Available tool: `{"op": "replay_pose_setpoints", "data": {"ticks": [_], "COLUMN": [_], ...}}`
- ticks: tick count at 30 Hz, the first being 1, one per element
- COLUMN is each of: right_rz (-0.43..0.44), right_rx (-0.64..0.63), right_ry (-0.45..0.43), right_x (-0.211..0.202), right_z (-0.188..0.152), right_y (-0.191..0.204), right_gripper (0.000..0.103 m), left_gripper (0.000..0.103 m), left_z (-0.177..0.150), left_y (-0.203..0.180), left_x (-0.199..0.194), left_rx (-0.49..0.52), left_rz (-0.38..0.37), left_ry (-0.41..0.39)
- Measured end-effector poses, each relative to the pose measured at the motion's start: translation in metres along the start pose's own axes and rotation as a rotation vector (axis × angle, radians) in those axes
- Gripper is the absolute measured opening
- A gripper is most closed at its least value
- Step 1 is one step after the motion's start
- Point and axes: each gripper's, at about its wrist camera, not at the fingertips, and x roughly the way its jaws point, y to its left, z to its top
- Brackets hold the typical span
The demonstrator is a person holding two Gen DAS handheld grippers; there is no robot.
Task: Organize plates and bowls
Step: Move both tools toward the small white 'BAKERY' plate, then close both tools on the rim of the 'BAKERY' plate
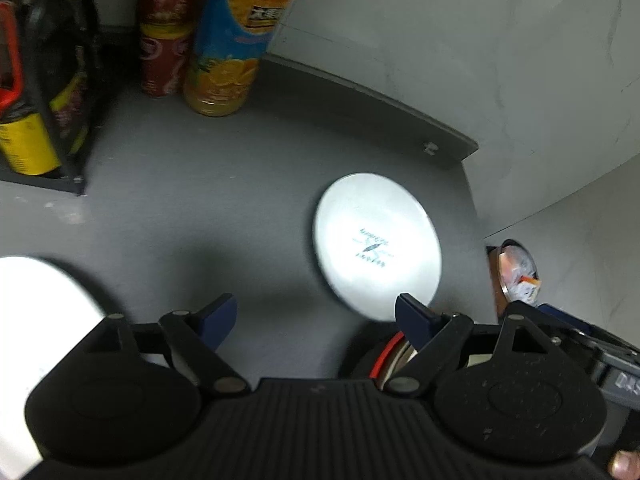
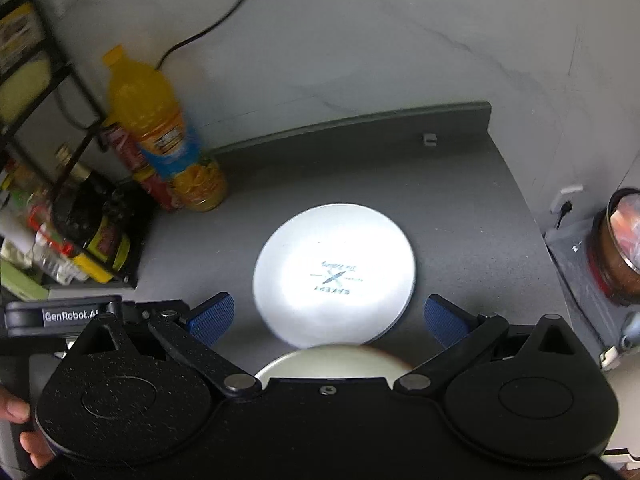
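A white plate with a blue printed logo (image 1: pixel 378 246) lies flat on the dark grey counter (image 1: pixel 200 208); it also shows in the right wrist view (image 2: pixel 334 274). My left gripper (image 1: pixel 316 316) is open and empty, low over the counter, with the plate just ahead of its right finger. A second white plate (image 1: pixel 44 296) sits at the left edge, partly hidden. A bowl with a red rim (image 1: pixel 390 354) shows under the left gripper's right finger. My right gripper (image 2: pixel 330 320) is open and empty, straddling the plate's near edge. A cream bowl (image 2: pixel 332 362) lies just below it.
An orange juice bottle (image 2: pixel 160 132) and red cans (image 1: pixel 164 48) stand at the back by the wall. A black wire rack of bottles (image 2: pixel 48 200) stands at the left. A copper pot (image 2: pixel 620 248) sits beyond the counter's right edge. The left gripper's body (image 2: pixel 60 314) is close beside the right one.
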Motion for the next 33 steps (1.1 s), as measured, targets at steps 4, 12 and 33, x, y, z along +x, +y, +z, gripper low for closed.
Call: {"op": "replay_pose_setpoints", "data": {"ticks": [4, 12, 33], "right_rz": [0.023, 0.054, 0.075], "right_rx": [0.026, 0.073, 0.027], "right_ry": [0.022, 0.120, 0.287], "right_x": [0.015, 0.054, 0.142], "right_z": [0.011, 0.027, 0.019], "right_y": [-0.021, -0.060, -0.088], "right_gripper": [0.098, 0.062, 0.031], "left_gripper": [0.085, 0.080, 0.033], "left_z": [0.006, 0.012, 0.004], "left_y": [-0.004, -0.007, 0.002], "left_x": [0.018, 0.056, 0.132], "left_rx": [-0.031, -0.105, -0.203], "left_rz": [0.013, 0.015, 0.029], "left_ry": [-0.007, -0.019, 0.036]}}
